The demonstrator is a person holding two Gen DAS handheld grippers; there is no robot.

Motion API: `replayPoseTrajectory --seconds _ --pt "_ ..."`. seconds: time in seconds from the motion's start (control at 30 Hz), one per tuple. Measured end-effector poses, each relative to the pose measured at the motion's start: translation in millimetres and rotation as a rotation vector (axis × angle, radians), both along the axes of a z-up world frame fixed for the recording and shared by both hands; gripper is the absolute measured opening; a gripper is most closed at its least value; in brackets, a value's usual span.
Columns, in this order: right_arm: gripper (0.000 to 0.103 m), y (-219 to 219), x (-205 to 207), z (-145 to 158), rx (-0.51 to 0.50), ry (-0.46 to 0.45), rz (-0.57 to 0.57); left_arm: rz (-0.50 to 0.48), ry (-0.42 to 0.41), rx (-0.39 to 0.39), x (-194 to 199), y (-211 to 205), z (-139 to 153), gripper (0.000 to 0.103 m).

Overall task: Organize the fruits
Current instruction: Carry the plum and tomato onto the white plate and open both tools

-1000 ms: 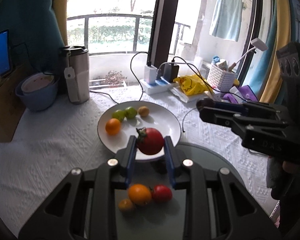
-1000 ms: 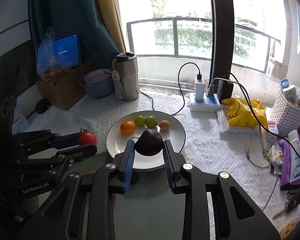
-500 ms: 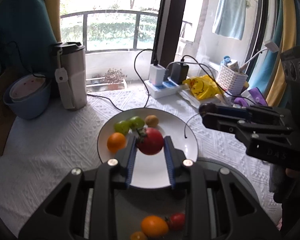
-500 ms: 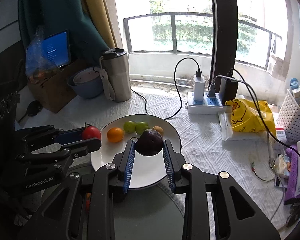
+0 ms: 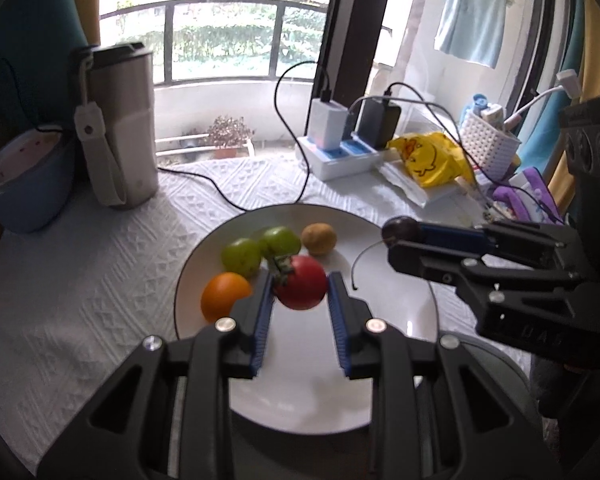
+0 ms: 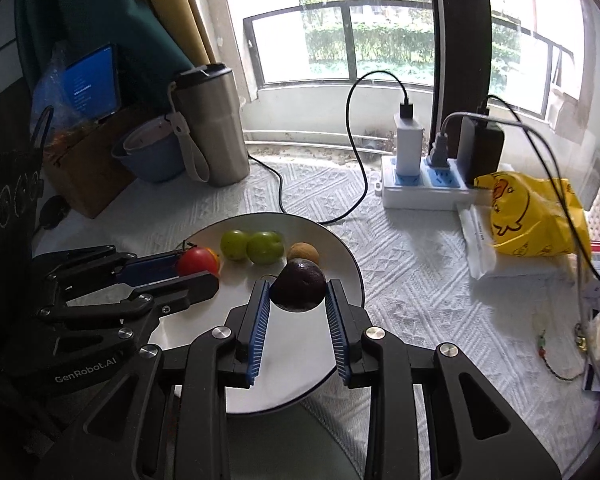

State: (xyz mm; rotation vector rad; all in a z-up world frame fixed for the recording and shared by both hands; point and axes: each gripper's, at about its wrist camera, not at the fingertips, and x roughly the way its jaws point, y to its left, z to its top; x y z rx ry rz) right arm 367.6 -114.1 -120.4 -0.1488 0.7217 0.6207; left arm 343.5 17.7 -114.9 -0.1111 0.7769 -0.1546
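White plate point(image 5: 404, 312) holding orange point(image 5: 224, 294), two green fruits point(image 5: 242, 255), brown fruit point(image 5: 319, 239), left gripper point(image 5: 300, 304) clamping red tomato point(image 5: 301, 282), right gripper point(image 6: 298, 300) clamping dark fruit point(image 6: 299, 285)

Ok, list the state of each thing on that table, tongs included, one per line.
left tongs: shut on the red tomato, held over the white plate
right tongs: shut on the dark purple fruit, over the same plate
orange fruit, two green fruits, brown fruit: lying on the plate
steel tumbler: upright, lid on
power strip: chargers plugged in
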Motion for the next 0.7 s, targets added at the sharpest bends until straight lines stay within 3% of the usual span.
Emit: replayPoseTrajectory --seconds 0.7 --pt "0.031 24.8 22.2 -29.4 -0.091 0.002 -0.003 0.021 0.102 -0.005 27.1 6.5 -14.8 0.03"
